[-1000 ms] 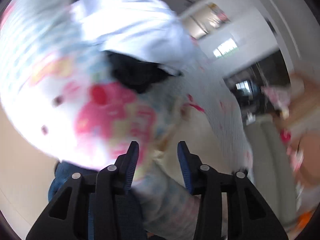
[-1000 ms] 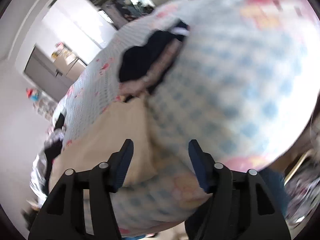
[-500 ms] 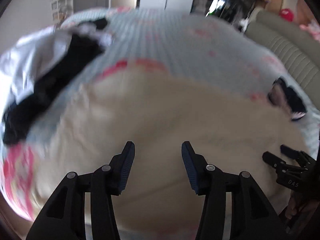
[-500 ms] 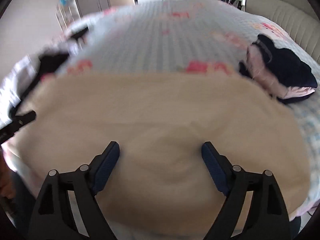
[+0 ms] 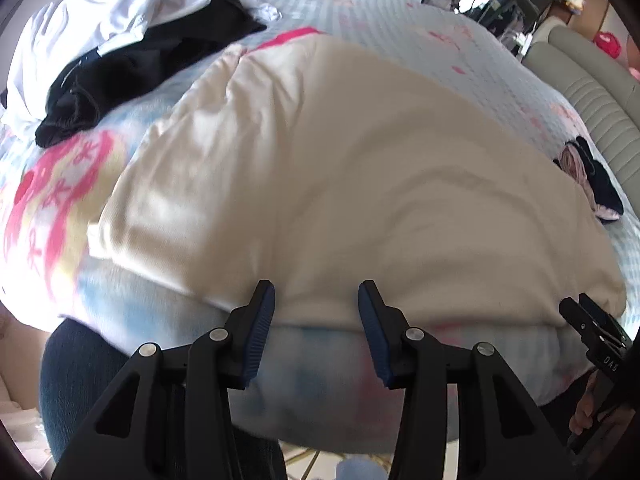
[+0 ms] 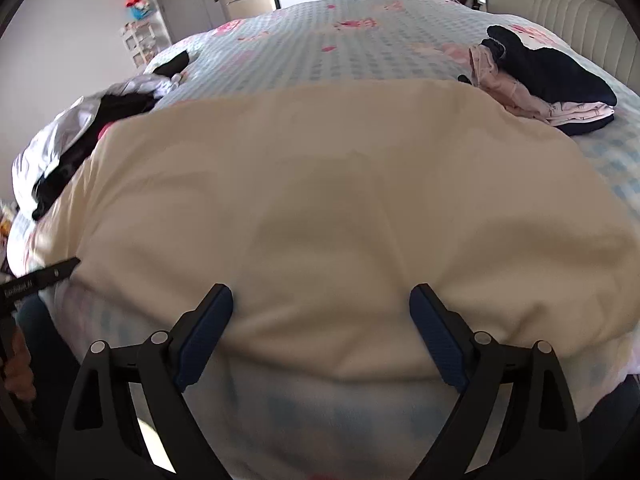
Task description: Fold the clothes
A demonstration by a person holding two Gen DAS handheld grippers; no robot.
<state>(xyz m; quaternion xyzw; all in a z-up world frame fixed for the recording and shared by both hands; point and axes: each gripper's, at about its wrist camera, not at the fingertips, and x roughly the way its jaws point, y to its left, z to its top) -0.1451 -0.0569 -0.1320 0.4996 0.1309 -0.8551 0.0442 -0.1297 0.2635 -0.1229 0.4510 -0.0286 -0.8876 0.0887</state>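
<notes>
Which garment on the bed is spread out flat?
The cream garment nearest both grippers; the black-and-white heap and navy-and-pink pile are bunched.

Garment spread across the bed's near edge, piles on either side.

We see the garment (image 5: 340, 168) lying flat on the bed (image 6: 320, 40), its near hem at the edge just ahead of both grippers. A loose heap of clothes (image 5: 120, 40) sits to its left, a folded stack (image 6: 552, 84) behind it to the right, the headboard (image 6: 560, 12) beyond that.
</notes>
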